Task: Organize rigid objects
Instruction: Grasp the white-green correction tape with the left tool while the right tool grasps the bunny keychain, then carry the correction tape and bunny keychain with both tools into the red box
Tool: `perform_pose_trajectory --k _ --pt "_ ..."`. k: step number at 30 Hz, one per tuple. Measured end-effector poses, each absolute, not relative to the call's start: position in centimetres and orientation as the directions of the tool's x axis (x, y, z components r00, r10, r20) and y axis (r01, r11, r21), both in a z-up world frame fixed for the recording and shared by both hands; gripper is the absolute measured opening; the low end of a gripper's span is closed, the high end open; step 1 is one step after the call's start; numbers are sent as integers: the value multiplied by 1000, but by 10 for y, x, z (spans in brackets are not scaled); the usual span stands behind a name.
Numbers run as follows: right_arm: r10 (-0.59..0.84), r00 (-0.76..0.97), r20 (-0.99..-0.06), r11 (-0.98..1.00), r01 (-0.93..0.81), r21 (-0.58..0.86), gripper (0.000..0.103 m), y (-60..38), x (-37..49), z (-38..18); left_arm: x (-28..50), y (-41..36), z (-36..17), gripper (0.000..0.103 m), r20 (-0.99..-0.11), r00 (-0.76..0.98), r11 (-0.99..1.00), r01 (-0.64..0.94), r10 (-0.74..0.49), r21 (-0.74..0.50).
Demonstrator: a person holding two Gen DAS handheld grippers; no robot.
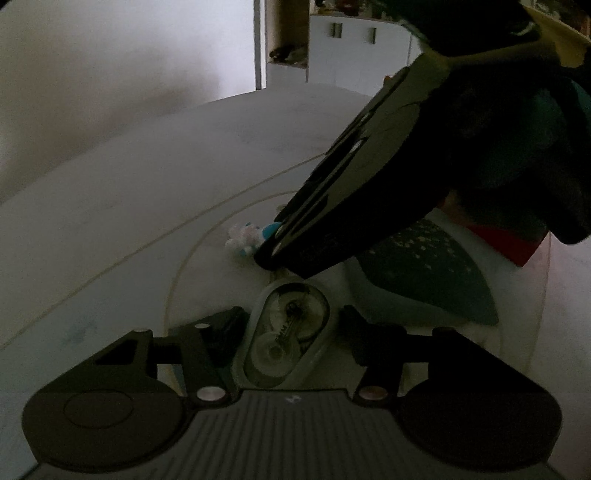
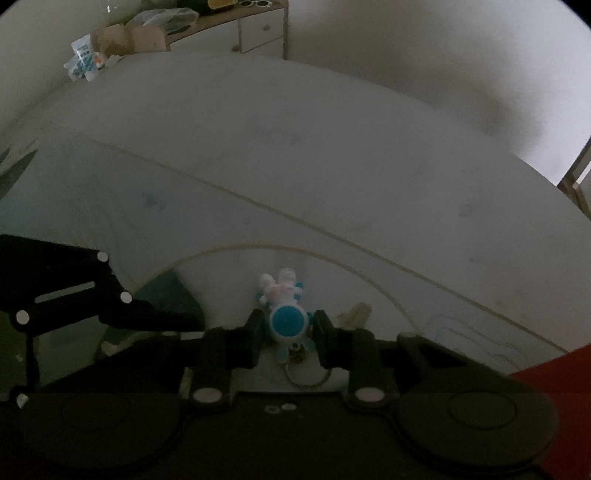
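In the right wrist view my right gripper (image 2: 287,332) is shut on a small blue and white toy keychain (image 2: 286,319) with a metal key ring (image 2: 306,374) hanging below it, just above the white table (image 2: 332,166). In the left wrist view the same toy (image 1: 247,236) shows at the tip of the right gripper (image 1: 269,243). My left gripper (image 1: 290,328) has its fingers on either side of a clear oval case (image 1: 286,336) with metal parts inside; the fingers (image 1: 225,325) stand a little off its sides.
A dark teal speckled piece (image 1: 424,273) and a red thing (image 1: 506,243) lie at the right in the left wrist view. Thin curved lines (image 2: 295,218) mark the table. A cabinet (image 2: 255,29) and clutter (image 2: 110,44) stand beyond the far edge.
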State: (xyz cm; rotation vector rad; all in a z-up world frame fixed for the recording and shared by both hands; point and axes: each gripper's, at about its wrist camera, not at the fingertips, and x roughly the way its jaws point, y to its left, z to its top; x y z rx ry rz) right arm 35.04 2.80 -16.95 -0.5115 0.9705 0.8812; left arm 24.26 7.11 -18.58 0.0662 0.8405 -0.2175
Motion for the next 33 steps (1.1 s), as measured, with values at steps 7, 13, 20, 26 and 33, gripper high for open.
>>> perform_pose_trajectory --k 7,13,20,26,33 --pt "432 293 -853 582 -813 16 27 18 344 -152 239 78 -177 53 -743 654 988 135 -141 -69" --pt "465 314 -828 597 -802 31 27 5 333 -131 230 79 -165 53 -735 666 992 85 -125 -92" --pt "510 338 -791 608 -792 53 27 -24 320 -99 216 71 -138 53 -717 687 992 43 -116 -120" --pt "539 366 -759 627 -776 70 27 -59 311 -74 206 56 -108 53 -695 710 992 36 -112 -124" --pt "549 403 -732 659 -748 83 27 -112 313 -49 209 27 -75 53 -698 709 991 15 -105 -135"
